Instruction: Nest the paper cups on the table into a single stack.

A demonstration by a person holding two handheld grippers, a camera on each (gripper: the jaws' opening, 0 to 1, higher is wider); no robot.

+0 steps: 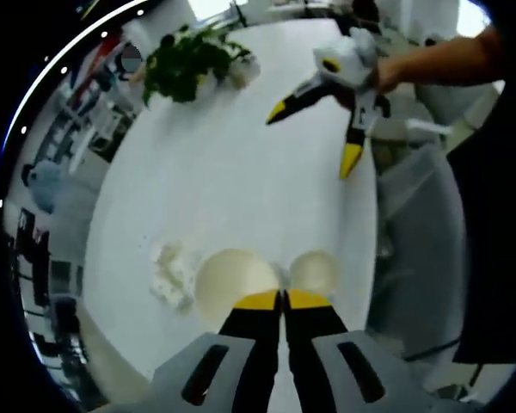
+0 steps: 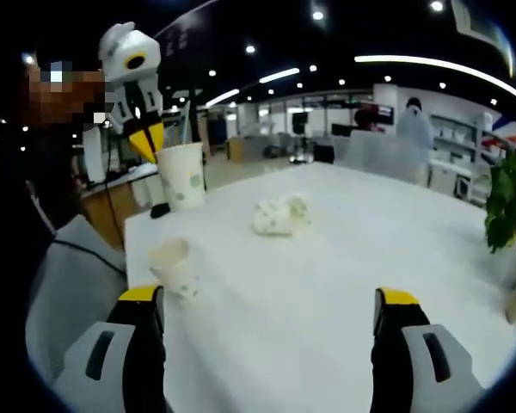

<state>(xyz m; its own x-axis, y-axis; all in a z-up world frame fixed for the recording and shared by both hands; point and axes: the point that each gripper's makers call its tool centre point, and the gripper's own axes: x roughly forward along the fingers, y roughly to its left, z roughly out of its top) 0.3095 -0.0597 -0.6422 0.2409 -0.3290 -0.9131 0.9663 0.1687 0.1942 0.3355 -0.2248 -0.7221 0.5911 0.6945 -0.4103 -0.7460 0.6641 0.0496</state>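
Observation:
My left gripper is shut on the rim of a tall white paper cup, whose open mouth I see from above. In the right gripper view the same cup hangs upright from the left gripper over the table's far left corner. A smaller paper cup stands upright on the white table, just right of the held one. It also stands near my right gripper's left jaw. A crumpled cup lies on its side mid-table. My right gripper is open and holds nothing. It hovers over the table.
A potted green plant stands at the table's far edge and also shows as leaves. A grey chair sits along the table's right side. A person's hand holds the right gripper. Office desks and people fill the background.

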